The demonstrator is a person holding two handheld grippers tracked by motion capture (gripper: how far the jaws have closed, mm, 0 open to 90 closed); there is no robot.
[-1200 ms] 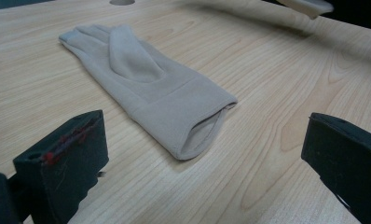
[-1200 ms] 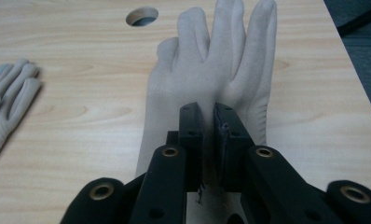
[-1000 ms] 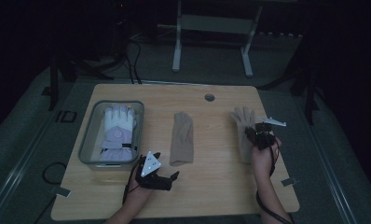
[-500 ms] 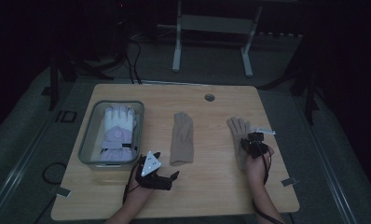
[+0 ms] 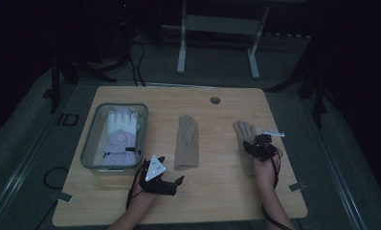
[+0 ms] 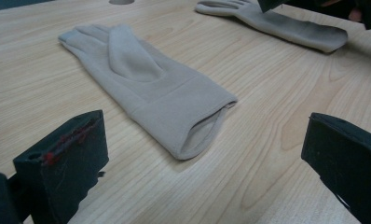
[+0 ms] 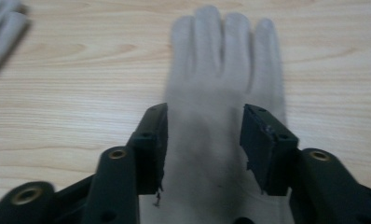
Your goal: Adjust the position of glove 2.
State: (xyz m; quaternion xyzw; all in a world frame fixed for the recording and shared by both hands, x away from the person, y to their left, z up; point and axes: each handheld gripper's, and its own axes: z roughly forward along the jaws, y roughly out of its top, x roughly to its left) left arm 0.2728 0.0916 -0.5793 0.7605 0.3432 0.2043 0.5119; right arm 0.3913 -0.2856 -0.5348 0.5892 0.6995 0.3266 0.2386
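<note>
right gripper [image 5: 255,145] over beige glove [image 5: 244,132] | second glove [image 5: 186,140] beside | bin [image 5: 89,143] far

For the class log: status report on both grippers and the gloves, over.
Right gripper open, jaws either side of right beige glove. Left gripper open, near middle glove's cuff, not touching. Nothing in the way.

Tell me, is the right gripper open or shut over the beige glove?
Open. The right gripper has its jaws apart on either side of the flat beige glove, not clamped.
</note>
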